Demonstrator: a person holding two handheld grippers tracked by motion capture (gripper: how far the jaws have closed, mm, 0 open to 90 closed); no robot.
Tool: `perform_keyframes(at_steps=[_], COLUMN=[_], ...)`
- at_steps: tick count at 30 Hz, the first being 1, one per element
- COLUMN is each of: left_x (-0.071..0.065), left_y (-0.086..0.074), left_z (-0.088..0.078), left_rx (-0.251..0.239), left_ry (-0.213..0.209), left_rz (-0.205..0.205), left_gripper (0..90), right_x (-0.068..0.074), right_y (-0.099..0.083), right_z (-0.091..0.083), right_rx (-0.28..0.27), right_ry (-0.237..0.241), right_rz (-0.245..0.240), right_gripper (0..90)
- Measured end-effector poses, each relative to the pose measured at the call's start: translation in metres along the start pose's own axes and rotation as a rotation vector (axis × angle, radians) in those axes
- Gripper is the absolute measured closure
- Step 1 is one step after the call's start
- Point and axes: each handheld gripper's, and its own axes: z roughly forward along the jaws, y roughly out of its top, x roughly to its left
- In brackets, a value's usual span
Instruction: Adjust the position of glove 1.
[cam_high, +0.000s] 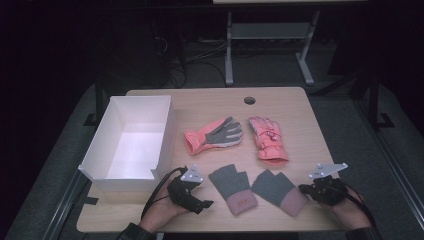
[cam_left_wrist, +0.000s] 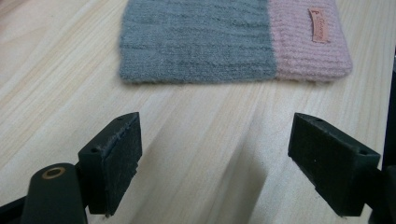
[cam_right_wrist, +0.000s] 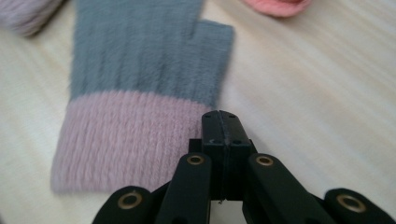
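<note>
Two grey knit fingerless gloves with pink cuffs lie side by side near the table's front edge. My left gripper (cam_high: 202, 204) (cam_left_wrist: 215, 135) stands open just left of the left knit glove (cam_high: 234, 187) (cam_left_wrist: 201, 42), jaws wide apart over bare wood with nothing between them. My right gripper (cam_high: 303, 189) (cam_right_wrist: 223, 116) is shut and empty, its tip at the right edge of the right knit glove (cam_high: 278, 190) (cam_right_wrist: 140, 84), beside the pink cuff. Whether it touches the cuff I cannot tell.
A white open box (cam_high: 162, 135) stands at the table's left. Two pink ski gloves lie mid-table: one palm-up with a grey palm (cam_high: 214, 134), one patterned (cam_high: 268, 139). A cable hole (cam_high: 249, 100) sits near the far edge. Table legs and cables are beyond.
</note>
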Motion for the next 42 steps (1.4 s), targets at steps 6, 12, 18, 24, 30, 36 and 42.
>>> perform_keyframes(at_steps=[6,12,18,24,30,36,42], left_x=[0.000,-0.001,0.000,0.000,-0.001,-0.001,-0.001], left_y=[0.000,0.000,0.001,-0.001,0.000,0.000,0.000], left_z=[0.001,0.001,0.001,0.000,0.001,0.002,0.002], left_rx=[0.000,0.007,0.004,0.007,0.010,0.017,0.008], left_ry=[-0.003,-0.002,-0.002,0.001,-0.001,-0.005,-0.006], left_rz=[-0.001,0.009,0.006,0.011,0.010,0.017,0.009], left_gripper=[17.2,17.2,17.2,17.1,17.2,17.2,17.2], right_x=[0.017,0.024,0.036,0.040,0.043,0.045,0.043], right_y=[-0.008,0.003,0.015,0.017,0.018,0.020,0.020], right_z=[-0.007,-0.011,0.003,0.012,0.020,0.021,0.013], right_rx=[0.003,-0.061,-0.068,-0.044,-0.021,-0.017,-0.046], right_ry=[0.009,0.031,0.078,0.083,0.056,0.040,0.053], right_rz=[0.015,0.073,0.116,0.155,0.120,0.081,0.113], right_gripper=[88.0,81.7,70.9,67.7,77.0,87.2,87.5])
